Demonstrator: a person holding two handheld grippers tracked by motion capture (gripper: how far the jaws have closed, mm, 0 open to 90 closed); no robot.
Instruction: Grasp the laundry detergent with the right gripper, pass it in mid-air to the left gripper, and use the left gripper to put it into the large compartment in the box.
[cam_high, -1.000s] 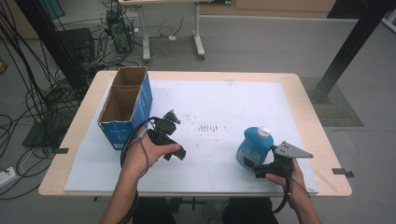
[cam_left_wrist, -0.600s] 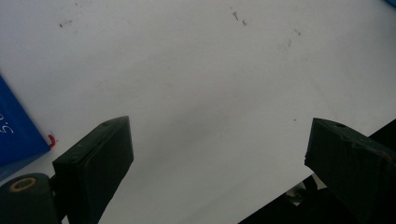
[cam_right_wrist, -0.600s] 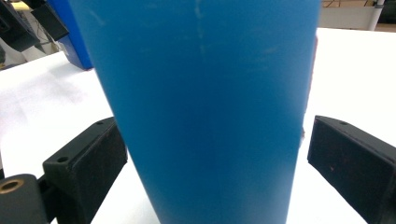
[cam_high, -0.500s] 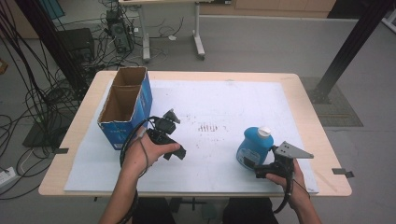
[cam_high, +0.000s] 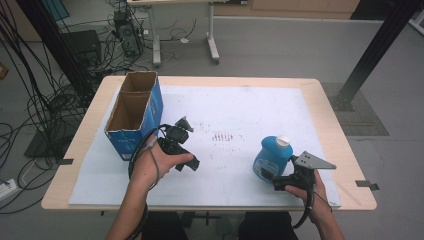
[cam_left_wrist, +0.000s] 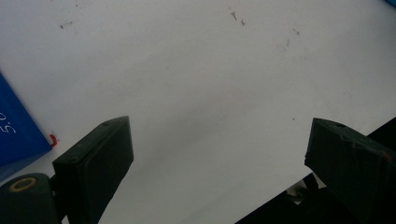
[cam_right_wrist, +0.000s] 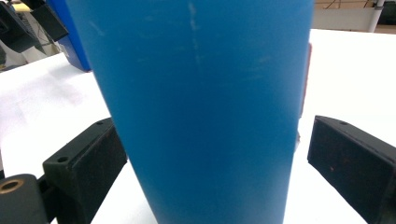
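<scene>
Jaws of the right gripper (cam_right_wrist: 215, 158) wide around the blue bottle (cam_right_wrist: 201, 102) (left gripper (cam_left_wrist: 215, 158) equally wide, over white sheet (cam_left_wrist: 210, 84)).

Left gripper (cam_high: 184, 131) points toward 1 o'clock, fingers (cam_left_wrist: 95, 161) spread wide. Right gripper (cam_high: 274, 176) points toward 11 o'clock, fingers (cam_right_wrist: 84, 161) spread, not closed. Both forearms enter at 6 o'clock.

You can read very little here: white print runs along the near face of the blue cardboard box (cam_high: 131, 142), far left, too blurred to spell; its corner (cam_left_wrist: 16, 128) shows "5".
</scene>
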